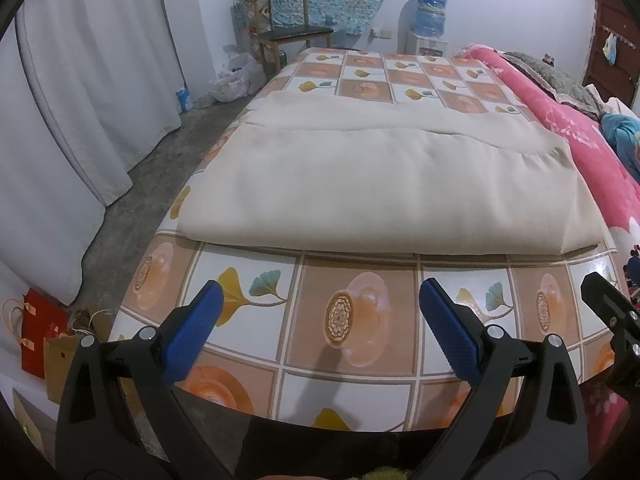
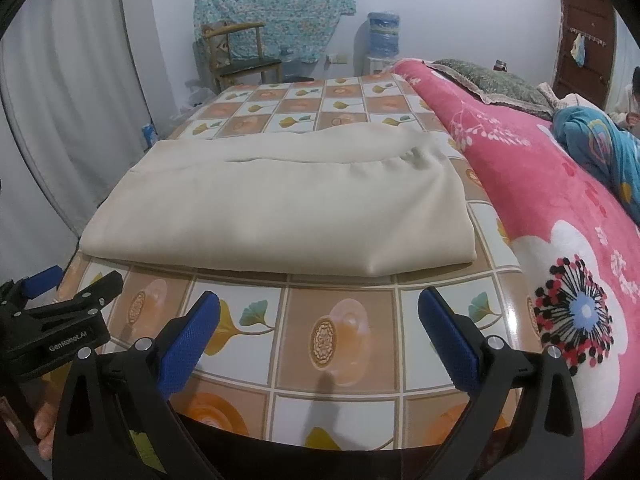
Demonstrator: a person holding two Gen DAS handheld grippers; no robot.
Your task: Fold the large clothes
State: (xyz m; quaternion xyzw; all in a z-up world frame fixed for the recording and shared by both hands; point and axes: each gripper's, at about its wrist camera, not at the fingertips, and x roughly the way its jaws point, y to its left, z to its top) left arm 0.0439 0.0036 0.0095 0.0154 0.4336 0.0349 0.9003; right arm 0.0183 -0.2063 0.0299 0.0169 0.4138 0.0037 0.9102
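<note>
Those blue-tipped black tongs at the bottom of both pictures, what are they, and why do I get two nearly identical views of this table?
They are hand-held grippers, one in each of a person's hands; no robot arm is involved. Each carries a camera looking forward along its two fingers, so one picture comes from the left gripper and the other from the right gripper. The fisheye lenses bend the edges. Both grippers are open and hold nothing, hovering over the near edge of a table covered in a tile-patterned cloth. On it lies a large beige cloth, already folded into a thick rectangle. Beside the table is a pink flowered blanket.
</note>
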